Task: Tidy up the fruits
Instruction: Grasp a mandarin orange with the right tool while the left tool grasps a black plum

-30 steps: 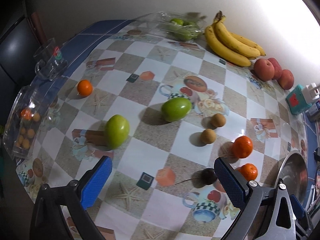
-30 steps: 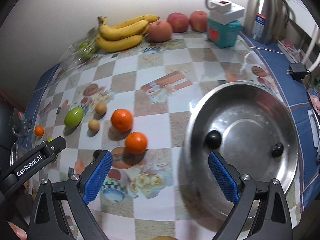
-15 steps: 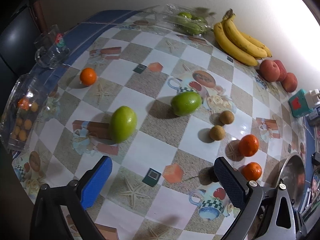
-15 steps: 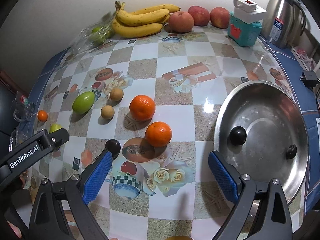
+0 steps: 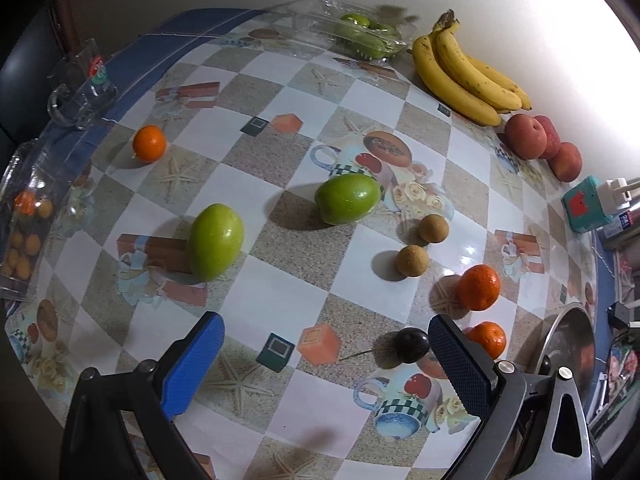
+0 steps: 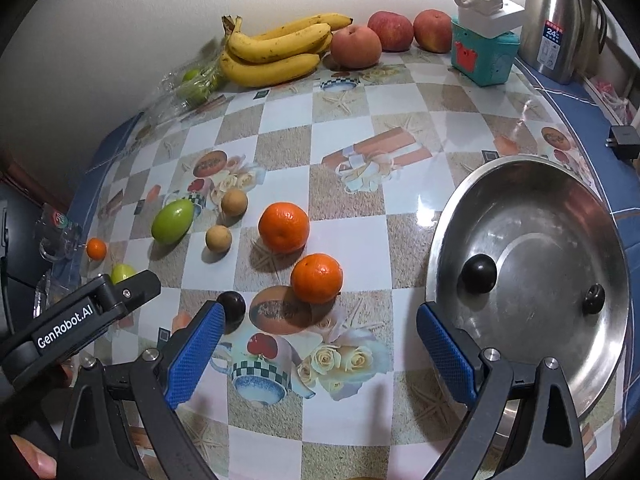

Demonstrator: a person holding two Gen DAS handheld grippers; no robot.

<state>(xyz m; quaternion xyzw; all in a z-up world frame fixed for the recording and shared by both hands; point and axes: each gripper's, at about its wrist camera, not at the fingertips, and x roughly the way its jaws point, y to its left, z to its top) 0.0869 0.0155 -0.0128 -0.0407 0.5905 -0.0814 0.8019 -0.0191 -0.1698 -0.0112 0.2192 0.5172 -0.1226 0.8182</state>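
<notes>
Hovering over the tabletop [image 6: 348, 124], the left gripper [image 5: 324, 354] and right gripper [image 6: 318, 340] both hold their jaws wide apart, empty; a dark plum [image 5: 411, 345] lies beside the left one.

We see the bananas [image 6: 276, 54] at the back by the wall, the apples [image 6: 390, 32] right of them. The two oranges [image 6: 298, 248] lie in the middle, the metal bowl [image 6: 560, 208] to their right with two plums [image 6: 479, 274] inside.

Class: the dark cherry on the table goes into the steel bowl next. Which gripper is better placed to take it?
Left. The left gripper is open with the cherry beside its inner finger; the right gripper faces the bowl.
</notes>
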